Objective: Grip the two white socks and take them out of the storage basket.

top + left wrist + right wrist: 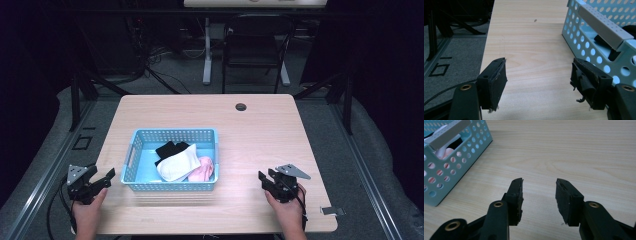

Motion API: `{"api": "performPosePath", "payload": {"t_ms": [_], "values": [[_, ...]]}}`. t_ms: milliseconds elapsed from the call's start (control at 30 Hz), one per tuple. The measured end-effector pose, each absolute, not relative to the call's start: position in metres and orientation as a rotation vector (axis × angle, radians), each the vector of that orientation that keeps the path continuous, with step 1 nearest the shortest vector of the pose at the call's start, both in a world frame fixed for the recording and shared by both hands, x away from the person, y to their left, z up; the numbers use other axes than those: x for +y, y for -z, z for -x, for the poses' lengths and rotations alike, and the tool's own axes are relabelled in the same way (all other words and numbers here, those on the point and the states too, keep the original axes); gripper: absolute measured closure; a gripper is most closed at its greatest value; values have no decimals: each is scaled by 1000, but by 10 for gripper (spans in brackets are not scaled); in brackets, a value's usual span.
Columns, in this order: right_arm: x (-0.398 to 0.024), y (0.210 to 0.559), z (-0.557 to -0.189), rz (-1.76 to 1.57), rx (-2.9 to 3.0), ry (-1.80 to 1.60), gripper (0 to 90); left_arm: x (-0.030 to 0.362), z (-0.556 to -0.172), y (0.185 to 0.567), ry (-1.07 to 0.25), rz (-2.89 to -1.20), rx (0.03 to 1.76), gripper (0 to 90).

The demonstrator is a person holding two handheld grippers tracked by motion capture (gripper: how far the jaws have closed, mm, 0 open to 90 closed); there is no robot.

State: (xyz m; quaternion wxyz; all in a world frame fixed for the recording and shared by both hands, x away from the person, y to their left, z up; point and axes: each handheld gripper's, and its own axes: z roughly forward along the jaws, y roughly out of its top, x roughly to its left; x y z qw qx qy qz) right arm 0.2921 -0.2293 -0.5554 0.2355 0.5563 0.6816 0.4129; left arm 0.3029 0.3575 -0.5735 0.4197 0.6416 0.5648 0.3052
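A light blue perforated basket (135,150) sits on the wooden table (260,135), left of centre. Inside it lie a black sock (170,149), a white sock (179,163) and a pink sock (204,168). My left gripper (106,178) rests at the table's left edge, just left of the basket, open with nothing between its jaws. In the left gripper view the basket's wall (584,37) stands close at the right of the left gripper (539,75). My right gripper (263,180) is open over bare wood to the right of the basket, also empty. The right gripper view has the basket's corner (456,162) at upper left.
A round cable hole (241,107) sits near the table's far edge. A dark chair (255,45) and a white desk leg (207,50) stand beyond the table. Grey floor (45,165) and metal rails run along both sides. A small silver piece (332,211) lies at the table's near right corner.
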Motion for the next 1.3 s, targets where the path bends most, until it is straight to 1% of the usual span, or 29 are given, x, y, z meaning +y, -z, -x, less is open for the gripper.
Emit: {"api": "performPosePath", "payload": {"t_ms": [567, 900, 1033, 1300], "values": [[-226, 557, -294, -1528, 1890, -1138, 566, 361, -302, 574, -759, -1584, 1427, 284], [-225, 553, -292, -1519, 1900, -1160, 564, 359, -299, 573, -760, -1602, 1408, 284], [-215, 545, -294, -1489, 1952, -1176, 563, 363, -295, 573, -762, -1582, 1426, 282], [-194, 531, -304, -1480, 2032, -1086, 567, 365, -294, 574, -765, -1583, 1435, 283]]}}
